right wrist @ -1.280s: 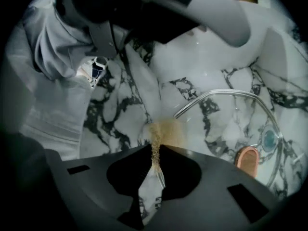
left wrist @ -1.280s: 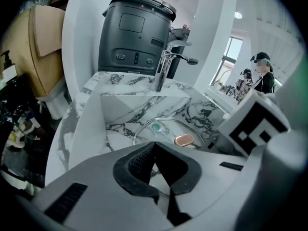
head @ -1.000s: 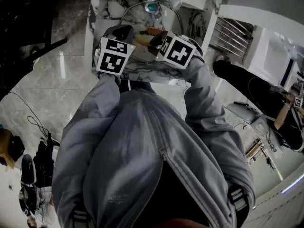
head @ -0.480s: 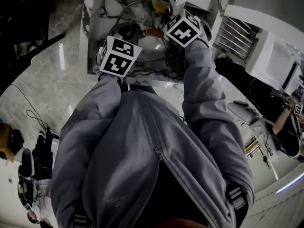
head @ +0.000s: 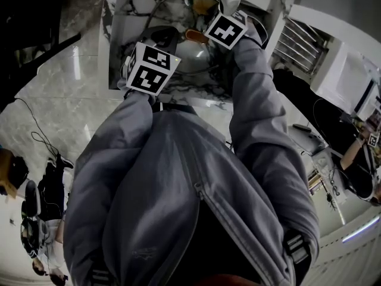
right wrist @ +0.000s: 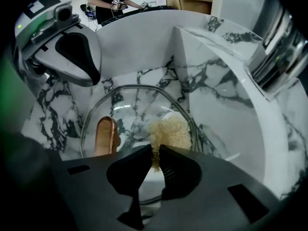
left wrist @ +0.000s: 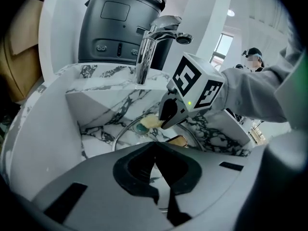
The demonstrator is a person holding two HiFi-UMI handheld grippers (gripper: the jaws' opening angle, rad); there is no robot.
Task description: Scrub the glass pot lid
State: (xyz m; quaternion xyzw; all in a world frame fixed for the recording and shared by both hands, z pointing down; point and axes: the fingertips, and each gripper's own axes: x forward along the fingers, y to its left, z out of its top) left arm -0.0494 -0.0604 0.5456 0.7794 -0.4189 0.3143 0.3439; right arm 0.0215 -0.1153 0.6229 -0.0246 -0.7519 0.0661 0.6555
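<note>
Two grippers reach into a marble sink (right wrist: 216,105). The lid (right wrist: 134,105) lies flat on the sink bottom with its copper handle (right wrist: 107,136) on top. The right gripper (right wrist: 156,150) points steeply down, its fingers (right wrist: 125,174) clamped on a yellow scourer (right wrist: 169,134) whose free end rests on the glass near the rim, on the tap (left wrist: 147,52) side. The left gripper (left wrist: 155,150) has its fingers (left wrist: 134,165) closed together at the lid's opposite edge. Whether they pinch the rim cannot be told.
</note>
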